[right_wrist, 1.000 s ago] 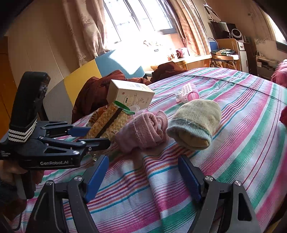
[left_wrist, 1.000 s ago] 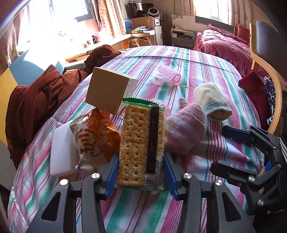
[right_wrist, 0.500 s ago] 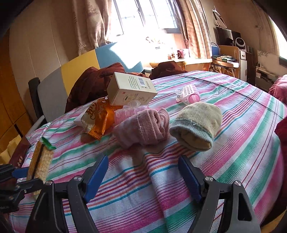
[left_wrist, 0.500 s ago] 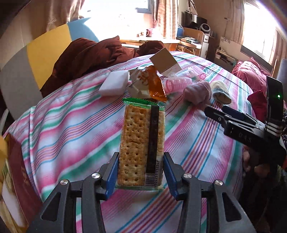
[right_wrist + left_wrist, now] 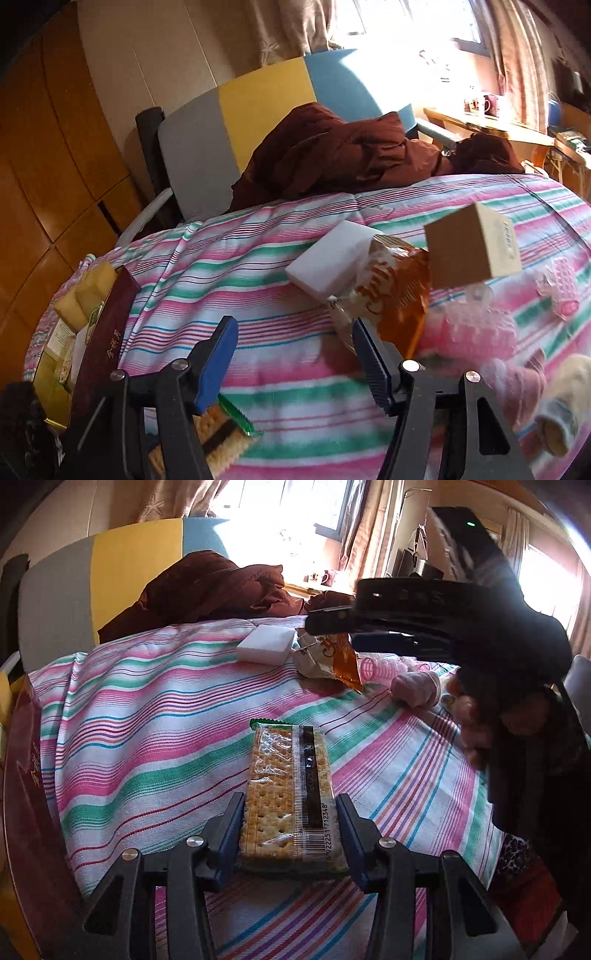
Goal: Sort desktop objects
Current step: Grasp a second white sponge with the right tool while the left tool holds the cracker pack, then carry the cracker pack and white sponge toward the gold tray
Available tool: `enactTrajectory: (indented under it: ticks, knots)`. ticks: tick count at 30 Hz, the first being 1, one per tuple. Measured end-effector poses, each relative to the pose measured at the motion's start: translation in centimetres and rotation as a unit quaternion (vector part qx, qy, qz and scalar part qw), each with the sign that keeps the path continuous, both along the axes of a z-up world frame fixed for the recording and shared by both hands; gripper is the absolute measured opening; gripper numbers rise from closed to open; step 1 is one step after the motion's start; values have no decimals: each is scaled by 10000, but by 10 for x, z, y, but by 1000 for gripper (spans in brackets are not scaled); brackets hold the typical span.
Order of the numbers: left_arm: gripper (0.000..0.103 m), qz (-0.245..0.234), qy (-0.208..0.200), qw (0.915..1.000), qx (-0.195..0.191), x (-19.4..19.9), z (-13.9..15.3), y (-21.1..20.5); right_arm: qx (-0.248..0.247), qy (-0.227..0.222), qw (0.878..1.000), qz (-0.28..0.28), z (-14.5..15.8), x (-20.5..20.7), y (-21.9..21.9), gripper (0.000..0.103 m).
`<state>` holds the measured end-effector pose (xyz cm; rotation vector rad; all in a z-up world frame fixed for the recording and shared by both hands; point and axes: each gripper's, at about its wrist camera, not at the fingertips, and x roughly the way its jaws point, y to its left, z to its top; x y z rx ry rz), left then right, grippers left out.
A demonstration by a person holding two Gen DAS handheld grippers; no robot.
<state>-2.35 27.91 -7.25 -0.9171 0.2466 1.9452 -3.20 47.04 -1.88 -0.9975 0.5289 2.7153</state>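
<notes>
My left gripper is shut on a clear-wrapped cracker packet, held low over the striped tablecloth at the near left. The same packet shows under the right gripper's left finger in the right wrist view. My right gripper is open and holds nothing; its right finger is just in front of an orange snack bag. A white foam block and a cardboard box lie beside the bag. Pink hair rollers, a pink sock and a cream sock lie to the right.
A dark red gift box with yellow packets beside it stands at the table's left edge. A brown coat is heaped on the chair behind the table. A hand holds the right gripper above the snack bag.
The left gripper has carried the cracker packet to the near left of the table and lowered it. The right gripper has swung left from the socks to the orange snack bag.
</notes>
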Motion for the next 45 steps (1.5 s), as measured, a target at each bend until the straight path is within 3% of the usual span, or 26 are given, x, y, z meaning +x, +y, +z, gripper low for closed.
enactTrajectory:
  ticks: [7, 11, 17, 24, 30, 34, 40, 45]
  knots:
    - [52, -25, -313, 9989, 337, -6, -2, -7, -98, -908, 9952, -354, -7, -69, 12, 71]
    - [54, -40, -416, 9981, 455, -7, -3, -10, -149, -1536, 9853, -735, -12, -96, 16, 77]
    - [54, -35, -574, 9965, 611, -9, -4, -12, 79, -2506, 9604, -1213, -21, -131, 22, 81]
    - [54, -33, -698, 9948, 736, -12, -5, -17, -247, -2891, 9461, -1441, -37, -151, 39, 82]
    - [54, -25, -723, 9945, 762, -15, -6, -17, -153, -2774, 9480, -1552, -41, -149, 46, 82]
    - [54, -18, -728, 9944, 768, -16, -6, -17, 33, -2624, 9545, -1415, -39, -145, 43, 71]
    - [54, -5, -744, 9942, 780, -17, -6, -17, 143, -2016, 9787, -370, -24, -120, 16, 70]
    - [54, 10, -730, 9944, 759, -18, -8, -17, 366, -1455, 9872, 545, -9, -80, -16, 70]
